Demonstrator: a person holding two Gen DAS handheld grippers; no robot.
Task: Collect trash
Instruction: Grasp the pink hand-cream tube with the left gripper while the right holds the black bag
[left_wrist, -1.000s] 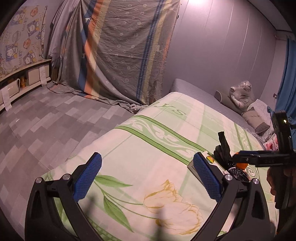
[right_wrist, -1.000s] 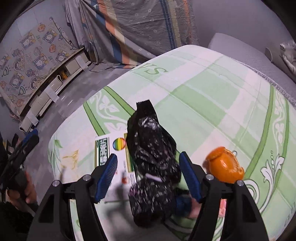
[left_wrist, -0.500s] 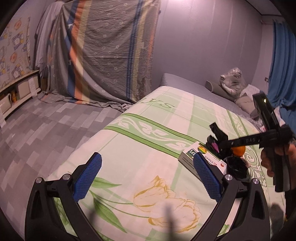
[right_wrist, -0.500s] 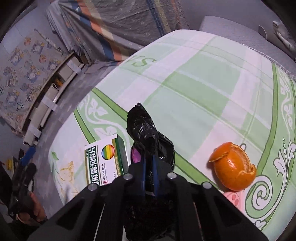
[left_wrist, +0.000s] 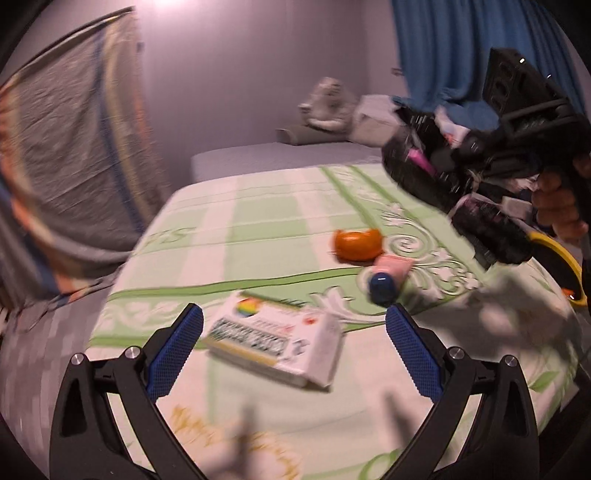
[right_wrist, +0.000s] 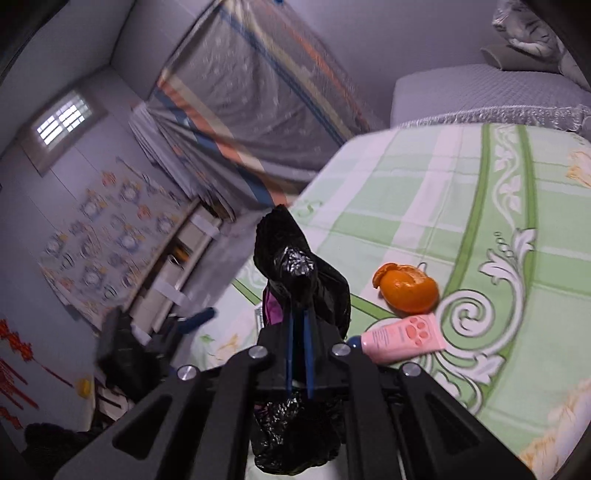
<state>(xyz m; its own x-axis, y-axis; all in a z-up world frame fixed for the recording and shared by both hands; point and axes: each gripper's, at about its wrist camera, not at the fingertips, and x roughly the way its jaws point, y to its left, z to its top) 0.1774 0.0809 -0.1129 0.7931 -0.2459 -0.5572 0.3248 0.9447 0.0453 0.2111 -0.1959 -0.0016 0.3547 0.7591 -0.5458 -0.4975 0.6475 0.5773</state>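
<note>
On the green-checked bedspread (left_wrist: 258, 206) lies a box (left_wrist: 275, 341); left tool (left_wrist: 293, 345) gapes empty, right tool (right_wrist: 298, 332) pinches a black bag (right_wrist: 299, 266).

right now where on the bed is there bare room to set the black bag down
Bare bedspread lies beyond the orange peel, toward the grey mattress end, and near the front edge below the box. It is crowded around the peel, pink tube and box.

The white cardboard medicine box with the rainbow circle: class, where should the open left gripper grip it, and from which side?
Grip the white cardboard medicine box across its narrow width, coming from above. It lies flat on the green floral bedsheet, so only its thin long edges offer the left gripper opposing faces.
</note>
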